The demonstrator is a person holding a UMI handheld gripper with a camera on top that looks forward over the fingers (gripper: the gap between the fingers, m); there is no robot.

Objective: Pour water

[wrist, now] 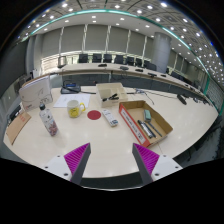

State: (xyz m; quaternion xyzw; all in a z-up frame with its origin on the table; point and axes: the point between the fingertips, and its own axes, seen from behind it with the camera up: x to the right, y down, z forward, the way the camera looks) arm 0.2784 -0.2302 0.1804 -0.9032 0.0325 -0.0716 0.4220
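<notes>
**Tongs not yet at the bottle, the approach was ahead**

The tongs (pixel 112 160) stood apart and held nothing; the two pink pads (pixel 76 157) showed with a wide gap between them. They hung above the near edge of the desk (pixel 185 125), well apart from all the things on it.

The task's things stood to the left, beyond the fingers. A clear water bottle (pixel 47 122) stood upright near the left side of the desk, and a yellow cup (pixel 76 109) stood just beside it, a little further away. Nothing was grasped, so I judged that the step in hand was the reach toward the bottle and that pouring was not begun. The next move would call for a turn to the left and a lowering, so the bottle comes between the fingers at its body.

For room, the middle of the desk between the tongs and the bottle was bare. A red disc (pixel 94 115) lay near the cup, and an open cardboard box (pixel 145 122) with tools stood to the right, away from the path. The bottle was close to the left edge of the desk, so a push from the right could perhaps tip it off.
</notes>
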